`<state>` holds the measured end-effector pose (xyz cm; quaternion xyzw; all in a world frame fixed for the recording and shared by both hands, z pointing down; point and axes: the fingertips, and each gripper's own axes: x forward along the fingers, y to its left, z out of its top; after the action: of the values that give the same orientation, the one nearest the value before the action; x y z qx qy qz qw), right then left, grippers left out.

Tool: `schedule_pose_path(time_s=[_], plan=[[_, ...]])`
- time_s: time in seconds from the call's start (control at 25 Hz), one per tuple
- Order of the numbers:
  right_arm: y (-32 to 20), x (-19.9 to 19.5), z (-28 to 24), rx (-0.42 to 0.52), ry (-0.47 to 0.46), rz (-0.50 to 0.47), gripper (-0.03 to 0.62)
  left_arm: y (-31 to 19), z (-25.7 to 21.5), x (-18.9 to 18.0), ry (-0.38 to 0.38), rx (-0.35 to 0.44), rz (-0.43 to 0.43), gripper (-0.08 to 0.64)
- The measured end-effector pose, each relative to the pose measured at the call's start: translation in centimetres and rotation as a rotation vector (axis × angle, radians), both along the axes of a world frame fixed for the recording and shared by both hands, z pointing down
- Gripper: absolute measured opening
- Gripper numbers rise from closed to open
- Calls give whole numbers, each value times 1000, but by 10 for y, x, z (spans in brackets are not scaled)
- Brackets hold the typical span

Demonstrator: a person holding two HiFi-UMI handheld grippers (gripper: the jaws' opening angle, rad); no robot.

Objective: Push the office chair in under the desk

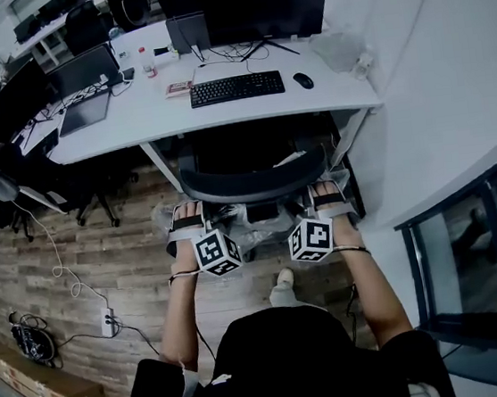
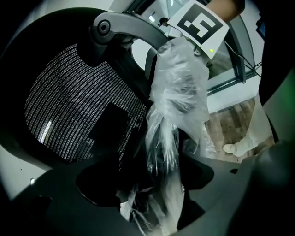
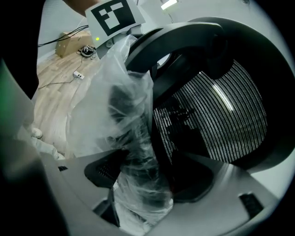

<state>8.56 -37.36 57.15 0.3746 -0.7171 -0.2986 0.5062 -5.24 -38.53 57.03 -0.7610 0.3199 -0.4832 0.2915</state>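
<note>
The black mesh-backed office chair (image 1: 255,184) stands at the white desk (image 1: 157,114), its seat hidden under the desktop and its curved top rim just outside the front edge. Both armrests are wrapped in clear plastic. My left gripper (image 1: 187,222) is shut on the left wrapped armrest (image 2: 177,87), which runs between its jaws (image 2: 156,184). My right gripper (image 1: 329,199) is shut on the right wrapped armrest (image 3: 131,115), plastic bunched between its jaws (image 3: 143,184). The mesh back (image 2: 73,106) (image 3: 216,120) fills both gripper views.
On the desk lie a keyboard (image 1: 237,87), a mouse (image 1: 303,80) and monitors (image 1: 252,8). White desk legs (image 1: 162,166) flank the chair. A wall and window (image 1: 479,246) close the right side. Other chairs (image 1: 95,189) and a floor power strip (image 1: 109,322) are on the left.
</note>
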Motion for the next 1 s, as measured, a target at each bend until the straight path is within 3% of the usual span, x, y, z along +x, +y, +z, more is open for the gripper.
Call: schedule_pose_path(time_s=[0.28, 1.0], plan=[[-41, -4, -2, -28, -54, -28, 328, -41, 2, -3, -16, -15, -58, 390], [-137, -13, -1, -44, -62, -147, 327, -131, 6, -10, 30, -1, -163, 391]])
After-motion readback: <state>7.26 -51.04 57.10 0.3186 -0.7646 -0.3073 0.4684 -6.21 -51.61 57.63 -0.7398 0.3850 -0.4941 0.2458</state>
